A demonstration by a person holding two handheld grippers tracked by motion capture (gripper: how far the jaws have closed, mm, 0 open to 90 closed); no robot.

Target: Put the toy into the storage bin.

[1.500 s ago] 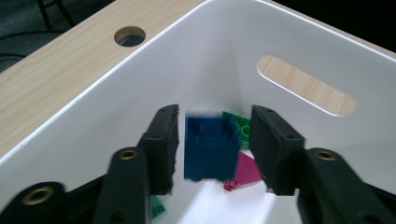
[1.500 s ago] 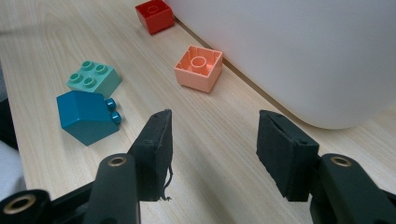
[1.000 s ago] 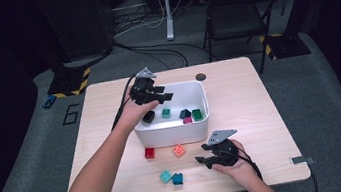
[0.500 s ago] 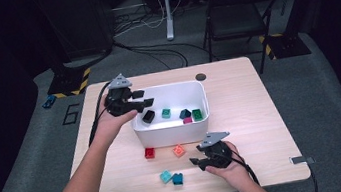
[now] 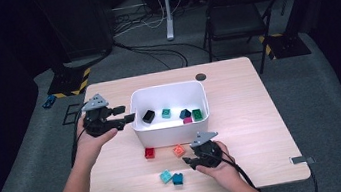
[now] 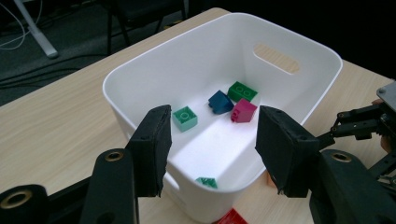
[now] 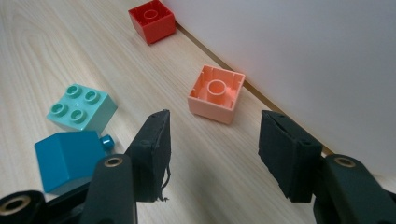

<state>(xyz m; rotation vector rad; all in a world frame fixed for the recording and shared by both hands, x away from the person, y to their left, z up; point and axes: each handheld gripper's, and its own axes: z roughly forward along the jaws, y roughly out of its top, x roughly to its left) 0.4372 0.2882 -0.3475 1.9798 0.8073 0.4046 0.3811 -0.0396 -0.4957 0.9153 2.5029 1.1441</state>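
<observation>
The left gripper (image 5: 129, 120) hangs just left of the white bin (image 5: 141, 128), above the table (image 5: 242, 116), its jaws spread wide with nothing between them, their tips close to the bin's left wall. From the left gripper view, the jaws frame the bin's (image 6: 140, 79) inside.

In the bin, going left to right in the high view: a black block (image 5: 148, 116) near the left wall, a mint block (image 5: 166, 113) beside it, then a cluster at the right of a dark blue block (image 5: 184, 113), a magenta block (image 5: 188, 120) and a green block (image 5: 197, 114), close together.

In front of the bin on the table lie a red block (image 5: 150, 153) and an orange block (image 5: 179, 151), both just beside the bin's front wall. Farther from the bin sit a light teal block (image 5: 166, 177) and a darker teal block (image 5: 177, 179), touching or nearly so.

The right gripper (image 5: 188, 161) is low over the table in front of the bin's right half, jaws parted and empty. In the right gripper view the orange block (image 7: 216, 94) lies upside down, hollow side up, ahead of the gap between the jaws and near the bin wall (image 7: 303, 56).
</observation>
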